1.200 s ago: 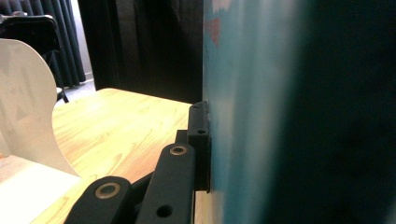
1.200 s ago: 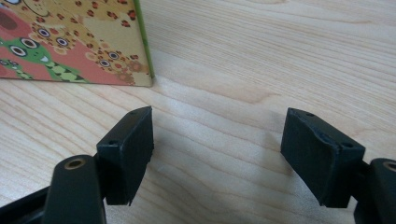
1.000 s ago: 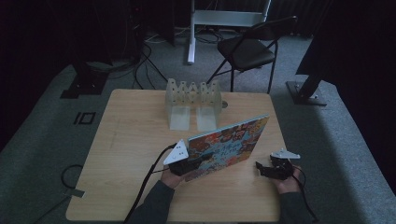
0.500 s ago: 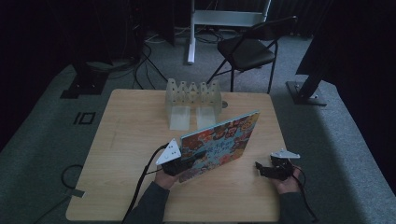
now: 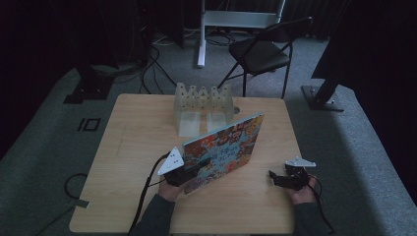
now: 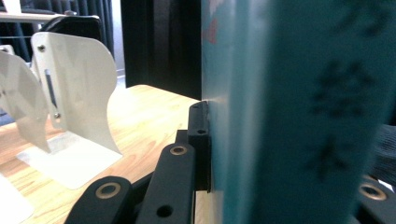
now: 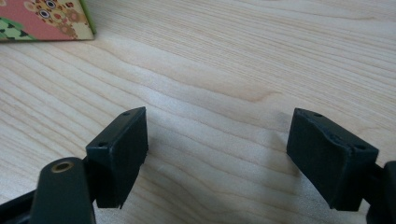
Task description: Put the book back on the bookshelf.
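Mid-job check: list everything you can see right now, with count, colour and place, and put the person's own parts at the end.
book: 1, teal spine, colourful cartoon cover, tilted up on edge at table centre, clamped at its near left corner
book rack: 1, white with translucent dividers, far middle of the table, beyond the book
table: 1, light wood, centre of the high view
folding chair: 1, black, on the grey carpet beyond the table
white stand: 1, white, far side of the floor, left of the chair
left gripper: 1, black with a grey three-cornered plate, shut on the book
right gripper: 1, black, jaws open and holding nothing, low over the table's near right part
hands: 2, at the near edge, one on each gripper
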Motion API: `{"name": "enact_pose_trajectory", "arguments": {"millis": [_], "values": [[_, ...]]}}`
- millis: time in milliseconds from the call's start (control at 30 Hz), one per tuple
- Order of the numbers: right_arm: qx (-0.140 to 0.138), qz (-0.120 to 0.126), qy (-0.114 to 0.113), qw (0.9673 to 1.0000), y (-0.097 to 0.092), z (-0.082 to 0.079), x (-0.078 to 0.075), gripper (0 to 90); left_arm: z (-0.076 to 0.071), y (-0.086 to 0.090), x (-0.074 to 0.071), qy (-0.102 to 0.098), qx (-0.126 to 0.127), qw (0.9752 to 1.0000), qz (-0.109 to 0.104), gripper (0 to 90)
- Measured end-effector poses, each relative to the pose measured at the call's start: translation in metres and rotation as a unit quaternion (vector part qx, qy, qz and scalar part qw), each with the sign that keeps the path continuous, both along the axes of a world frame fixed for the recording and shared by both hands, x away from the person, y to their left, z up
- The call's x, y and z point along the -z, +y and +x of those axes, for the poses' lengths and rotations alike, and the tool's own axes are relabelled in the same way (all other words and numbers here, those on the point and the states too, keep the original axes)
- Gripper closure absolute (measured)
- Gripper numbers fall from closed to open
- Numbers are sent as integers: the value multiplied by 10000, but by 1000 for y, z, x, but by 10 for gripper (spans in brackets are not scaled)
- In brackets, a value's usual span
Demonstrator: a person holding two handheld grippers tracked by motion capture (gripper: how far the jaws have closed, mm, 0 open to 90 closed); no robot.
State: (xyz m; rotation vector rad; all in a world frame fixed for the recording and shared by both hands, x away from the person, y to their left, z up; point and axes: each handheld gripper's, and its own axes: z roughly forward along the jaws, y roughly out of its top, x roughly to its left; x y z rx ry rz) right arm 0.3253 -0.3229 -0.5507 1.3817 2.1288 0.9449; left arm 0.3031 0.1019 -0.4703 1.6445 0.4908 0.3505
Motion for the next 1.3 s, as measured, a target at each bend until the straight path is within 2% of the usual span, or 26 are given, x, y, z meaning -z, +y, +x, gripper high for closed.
{"name": "enact_pose_trajectory", "arguments": {"millis": [700, 800, 900, 1300], "values": [[-11, -1, 4, 10000, 0, 0, 0, 195, -1, 20, -5, -27, -286, 9996, 59, 811], [-37, -12, 8, 10000, 0, 0, 0, 192, -2, 24, -7, -56, -356, 9993, 115, 811], [-38, -11, 8, 10000, 0, 0, 0, 191, 0, 28, -7, -12, -417, 9991, 92, 810], [-66, -11, 5, 10000, 0, 0, 0, 190, -2, 40, -9, -48, -683, 9976, 84, 811]]}}
